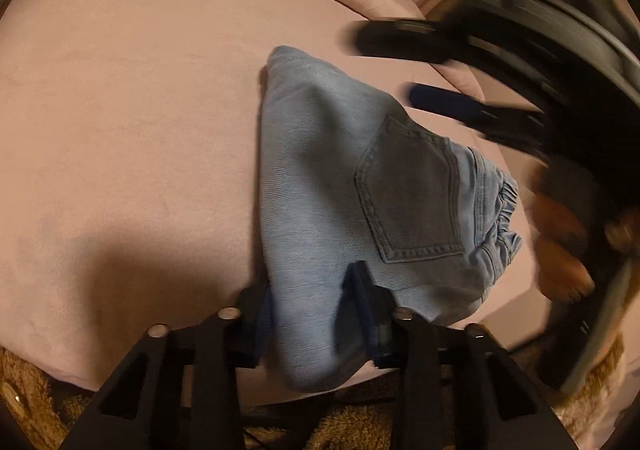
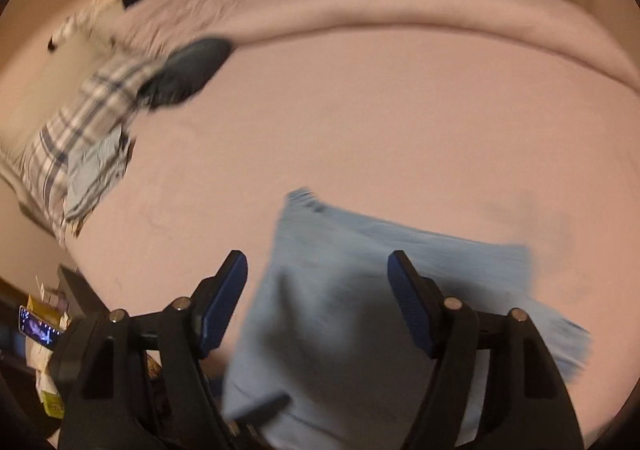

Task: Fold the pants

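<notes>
While the left gripper (image 1: 316, 302) clamps the folded light-blue jeans (image 1: 340, 177) on the pink bedsheet (image 1: 132, 109), the right gripper (image 2: 318, 282) hovers above them, jaws apart.

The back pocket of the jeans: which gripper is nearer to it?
Left. The left gripper is at the jeans' edge just below the pocket; the right gripper is above, off the cloth.

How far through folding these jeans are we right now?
Done, it seems: the light blue jeans lie on the pink bedspread as a compact bundle, back pocket up. In hand: the left gripper straddles the near edge, fabric between its fingers; whether the pads pinch is unclear. The right gripper is open above the cloth, holding nothing. Left: probably one last fold or tidy-up.
</notes>
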{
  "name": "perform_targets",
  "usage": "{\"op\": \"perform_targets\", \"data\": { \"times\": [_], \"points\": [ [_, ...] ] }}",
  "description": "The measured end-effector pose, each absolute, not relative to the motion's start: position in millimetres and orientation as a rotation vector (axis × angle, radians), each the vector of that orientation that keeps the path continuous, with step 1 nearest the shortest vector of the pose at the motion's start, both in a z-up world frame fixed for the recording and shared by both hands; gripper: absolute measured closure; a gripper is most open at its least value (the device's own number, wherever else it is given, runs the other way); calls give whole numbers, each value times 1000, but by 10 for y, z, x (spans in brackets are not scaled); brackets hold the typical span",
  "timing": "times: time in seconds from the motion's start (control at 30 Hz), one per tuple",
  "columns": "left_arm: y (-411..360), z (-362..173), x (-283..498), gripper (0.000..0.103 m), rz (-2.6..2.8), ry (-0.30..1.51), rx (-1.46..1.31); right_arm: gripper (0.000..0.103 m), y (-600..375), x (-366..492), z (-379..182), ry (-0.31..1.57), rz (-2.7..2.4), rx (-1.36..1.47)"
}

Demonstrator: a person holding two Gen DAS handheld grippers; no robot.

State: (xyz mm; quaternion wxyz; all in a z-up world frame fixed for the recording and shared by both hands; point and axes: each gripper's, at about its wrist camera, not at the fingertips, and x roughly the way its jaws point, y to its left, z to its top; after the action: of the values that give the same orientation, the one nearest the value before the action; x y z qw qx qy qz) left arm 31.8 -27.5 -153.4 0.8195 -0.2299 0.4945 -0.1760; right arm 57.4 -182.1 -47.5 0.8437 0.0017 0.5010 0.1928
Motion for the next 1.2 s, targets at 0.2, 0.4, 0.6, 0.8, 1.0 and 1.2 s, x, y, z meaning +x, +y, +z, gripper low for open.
{"op": "perform_targets", "data": {
  "times": [0.2, 0.4, 0.6, 0.8, 1.0, 1.2],
  "points": [
    [-245, -1557, 303, 75, -399, 1052, -502, 31, -1459, 918, -830, 1145, 346, -141],
    [-266, -1516, 212, 79, -398, 1028, -457, 69, -1425, 1024, -1080, 1163, 394, -165],
    [-268, -1245, -2, 82, -372, 941, -365, 76, -1597, 891, -768, 1091, 435, -35],
    [-141, -1293, -52, 82, -305, 949, -337, 77, -1345, 972, -662, 1049, 494, 3],
    [-81, -1552, -21, 80, -310, 1013, -420, 77, -1076, 1099, -1122, 1109, 437, -97],
    [-41, -1572, -11, 79, -322, 1012, -436, 76, -1050, 1124, -1155, 1103, 420, -141]
  ]
}}
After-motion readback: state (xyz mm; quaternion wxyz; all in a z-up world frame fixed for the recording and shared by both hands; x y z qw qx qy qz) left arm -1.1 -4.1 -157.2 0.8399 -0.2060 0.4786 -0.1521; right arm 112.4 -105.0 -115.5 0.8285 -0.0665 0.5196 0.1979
